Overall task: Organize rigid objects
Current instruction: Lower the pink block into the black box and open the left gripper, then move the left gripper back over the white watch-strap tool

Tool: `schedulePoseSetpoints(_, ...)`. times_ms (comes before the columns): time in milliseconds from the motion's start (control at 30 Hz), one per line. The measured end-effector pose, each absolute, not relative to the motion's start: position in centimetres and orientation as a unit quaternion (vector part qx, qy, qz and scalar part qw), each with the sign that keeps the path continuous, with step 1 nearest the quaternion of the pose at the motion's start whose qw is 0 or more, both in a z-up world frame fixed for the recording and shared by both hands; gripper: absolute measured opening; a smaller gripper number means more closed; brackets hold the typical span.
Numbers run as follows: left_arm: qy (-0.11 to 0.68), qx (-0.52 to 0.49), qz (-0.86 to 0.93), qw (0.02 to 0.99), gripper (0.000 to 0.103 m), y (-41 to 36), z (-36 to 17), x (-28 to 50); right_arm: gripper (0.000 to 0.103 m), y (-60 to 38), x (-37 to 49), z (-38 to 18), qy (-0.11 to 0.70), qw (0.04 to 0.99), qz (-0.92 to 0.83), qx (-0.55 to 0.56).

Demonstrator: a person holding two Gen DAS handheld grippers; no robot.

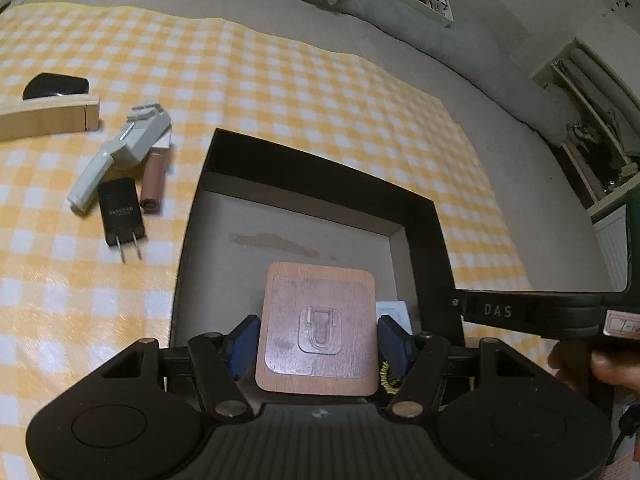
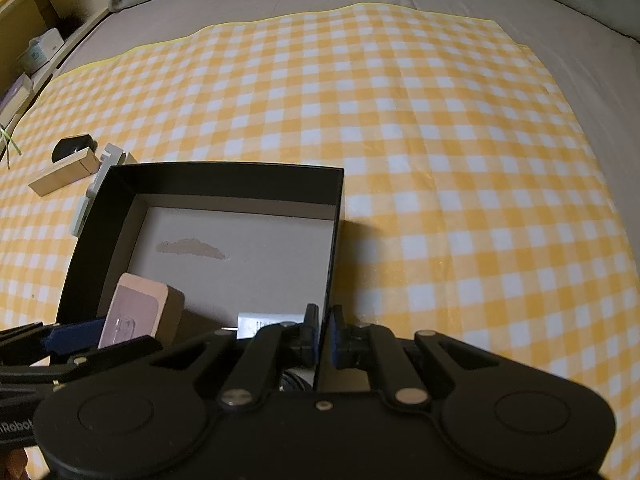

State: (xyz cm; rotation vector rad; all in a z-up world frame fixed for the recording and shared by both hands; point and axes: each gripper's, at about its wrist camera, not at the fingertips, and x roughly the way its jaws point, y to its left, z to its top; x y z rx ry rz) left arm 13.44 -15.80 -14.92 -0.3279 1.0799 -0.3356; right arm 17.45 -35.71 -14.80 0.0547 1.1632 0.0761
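My left gripper [image 1: 318, 338] is shut on a flat wooden block [image 1: 318, 330] with a clear hook plate on its face, held inside the black box [image 1: 424, 224]. The block also shows in the right wrist view [image 2: 138, 312], held by the left gripper [image 2: 76, 338]. My right gripper [image 2: 323, 334] is shut on the right wall of the black box [image 2: 334, 240]. A white item [image 2: 266, 324] lies in the box's near corner.
Left of the box on the yellow checked cloth [image 1: 300, 92] lie a black plug adapter [image 1: 120, 214], a brown tube [image 1: 154, 180], a grey-white tool [image 1: 120, 152], a wooden box [image 1: 48, 118] and a black object [image 1: 56, 84]. Shelves [image 1: 592, 128] stand far right.
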Motion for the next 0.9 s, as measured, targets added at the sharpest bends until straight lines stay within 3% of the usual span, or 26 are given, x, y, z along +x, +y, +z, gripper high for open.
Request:
schedulePoseSetpoints(400, 0.513, -0.136, -0.174, 0.83, 0.075, -16.2, -14.3, 12.9, 0.005, -35.2, 17.1, -14.5, 0.55, 0.835, 0.03, 0.019)
schedulePoseSetpoints(733, 0.499, -0.094, -0.188, 0.841, 0.098, -16.0, -13.1, 11.8, 0.005, -35.2, 17.1, -14.5, 0.55, 0.835, 0.029, 0.018)
schedulePoseSetpoints(900, 0.479, -0.064, -0.195, 0.853, 0.103, -16.0, -12.2, 11.3, 0.005, -35.5, 17.1, -14.4, 0.55, 0.834, 0.027, 0.025)
